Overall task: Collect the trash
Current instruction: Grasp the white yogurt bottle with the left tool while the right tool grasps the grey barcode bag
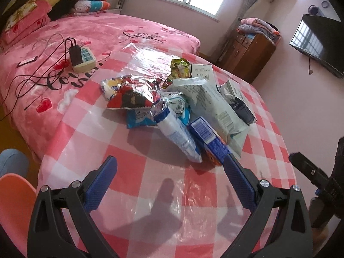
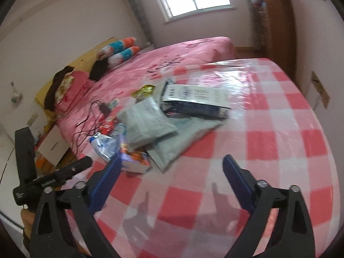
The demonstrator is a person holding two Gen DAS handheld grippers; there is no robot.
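**Both grippers open, trash pile just ahead**

I see my left gripper spread wide with nothing between its fingers, hovering over the checked table. The trash pile lies just beyond its tips, slightly right; the blue box at the pile's near edge sits just beside the right fingertip, and I cannot tell if they touch. My right gripper also stands wide and empty, with the pile ahead to its left. I count two grippers, one blue box, one large grey pouch, one red wrapper, and one green-yellow packet at the far side. The rest overlaps too much to count.
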